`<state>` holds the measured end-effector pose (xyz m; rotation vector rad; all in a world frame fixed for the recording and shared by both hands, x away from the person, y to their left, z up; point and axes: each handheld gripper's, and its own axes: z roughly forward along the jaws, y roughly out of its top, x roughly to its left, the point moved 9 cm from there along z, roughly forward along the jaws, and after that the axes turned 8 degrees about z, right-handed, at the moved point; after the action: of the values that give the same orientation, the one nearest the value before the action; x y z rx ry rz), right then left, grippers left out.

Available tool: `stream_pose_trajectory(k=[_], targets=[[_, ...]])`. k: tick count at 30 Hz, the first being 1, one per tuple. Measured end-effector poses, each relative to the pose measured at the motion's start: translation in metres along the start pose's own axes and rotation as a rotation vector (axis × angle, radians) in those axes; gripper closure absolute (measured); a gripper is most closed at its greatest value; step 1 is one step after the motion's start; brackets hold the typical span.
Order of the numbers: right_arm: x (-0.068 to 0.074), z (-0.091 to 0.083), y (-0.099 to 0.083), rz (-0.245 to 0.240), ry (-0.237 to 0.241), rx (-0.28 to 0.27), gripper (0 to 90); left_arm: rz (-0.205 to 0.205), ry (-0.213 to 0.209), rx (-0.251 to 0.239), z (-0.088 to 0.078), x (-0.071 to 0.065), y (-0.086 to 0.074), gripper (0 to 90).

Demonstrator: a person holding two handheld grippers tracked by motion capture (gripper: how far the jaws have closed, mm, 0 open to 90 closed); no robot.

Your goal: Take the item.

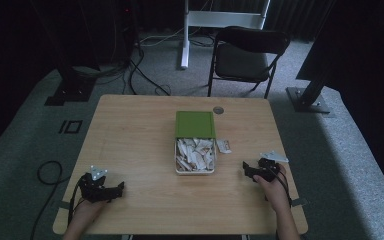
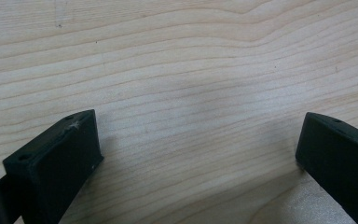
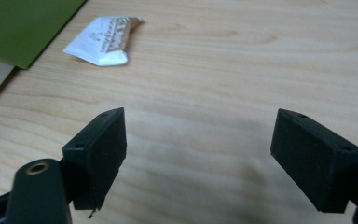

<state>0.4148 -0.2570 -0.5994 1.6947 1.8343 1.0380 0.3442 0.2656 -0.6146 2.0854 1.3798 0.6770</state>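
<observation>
1. Holding one gripper in each hand, you rest both low on the wooden bench (image 1: 130, 130), near your edge.
2. Your left gripper (image 1: 111, 192) sits at the near left part of the bench. In the left gripper view its jaws stand wide apart with nothing between them, just bare wood.
3. Your right gripper (image 1: 249, 170) sits at the near right part. In the right gripper view its jaws are wide apart too, and they hold nothing.
4. A white box (image 1: 195, 171) sits in the middle of the bench, full of small pale packets (image 1: 194, 154).
5. Its green lid (image 1: 195, 124) lies on the far end of the box, so the near part is uncovered.
6. One small white packet (image 1: 224, 145) lies on the bench just beside the box, on its right. In the right gripper view this packet (image 3: 103, 41) is ahead of the jaws, well apart from them, next to the green lid (image 3: 23, 28).
7. A dark folding chair (image 1: 247, 55) stands on the floor past the bench.
</observation>
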Motion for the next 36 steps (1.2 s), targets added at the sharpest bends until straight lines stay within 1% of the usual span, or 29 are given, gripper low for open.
stream_pose_trajectory(k=[1,3,6,8,11,13,15,19,21,23,25,27,28,29,30,32,34,35,36], targets=[[-0.001,-0.001,-0.002,0.007,-0.004,0.003,14.7,0.0,0.0,0.0,0.0,0.0,0.0,0.6],[-0.004,-0.003,-0.006,-0.009,-0.019,0.008,14.7,0.001,0.0,0.001,0.0,0.0,0.0,0.6],[-0.007,-0.008,-0.012,-0.007,-0.038,0.011,14.7,0.0,0.0,0.0,0.0,0.0,0.0,0.6],[-0.011,-0.011,-0.014,-0.018,-0.053,0.007,15.1,0.001,0.0,0.001,0.0,0.0,0.0,0.6],[-0.015,-0.016,-0.02,0.008,-0.051,0.003,15.1,0.001,0.0,0.001,0.0,0.0,0.0,0.6],[-0.02,-0.019,-0.023,0.001,-0.068,0.01,15.1,0.0,0.0,0.0,0.0,0.0,0.0,0.6],[-0.024,-0.023,-0.026,0.01,-0.084,0.008,15.1,0.001,0.0,0.001,0.0,0.0,0.0,0.6],[-0.032,-0.03,-0.031,-0.003,-0.125,0.014,15.1,0.0,0.0,0.0,0.0,0.0,0.0,0.6],[-0.035,-0.033,-0.035,-0.004,-0.137,0.021,15.1,0.001,0.0,0.001,0.0,0.0,0.0,0.6],[-0.038,-0.036,-0.04,-0.016,-0.155,0.03,15.0,0.001,0.0,0.001,0.0,0.0,0.0,0.6],[-0.039,-0.039,-0.043,0.005,-0.15,0.036,15.0,0.001,0.0,0.001,0.0,0.0,0.0,0.6],[-0.042,-0.044,-0.045,-0.008,-0.166,0.035,15.0,0.001,0.0,0.001,0.0,0.0,0.0,0.6],[-0.043,-0.046,-0.045,-0.002,-0.167,0.029,15.0,0.001,0.0,0.001,0.0,0.0,0.0,0.6],[-0.043,-0.048,-0.047,0.022,-0.158,0.024,14.9,0.001,0.0,0.001,0.0,0.0,0.0,0.6],[-0.043,-0.051,-0.048,0.032,-0.156,0.02,15.0,0.001,0.0,0.001,0.0,0.0,0.0,0.6],[-0.045,-0.055,-0.049,0.027,-0.173,0.006,15.0,0.001,0.0,0.0,0.0,0.0,0.0,0.7],[-0.043,-0.058,-0.052,0.031,-0.159,0.013,15.0,0.001,0.0,0.001,0.0,0.0,0.0,0.6],[-0.042,-0.059,-0.054,0.024,-0.158,0.02,15.0,0.001,0.0,0.001,0.0,0.0,0.0,0.7],[-0.042,-0.06,-0.056,0.028,-0.163,0.02,15.0,0.0,0.0,0.0,0.0,0.0,0.0,0.6]])
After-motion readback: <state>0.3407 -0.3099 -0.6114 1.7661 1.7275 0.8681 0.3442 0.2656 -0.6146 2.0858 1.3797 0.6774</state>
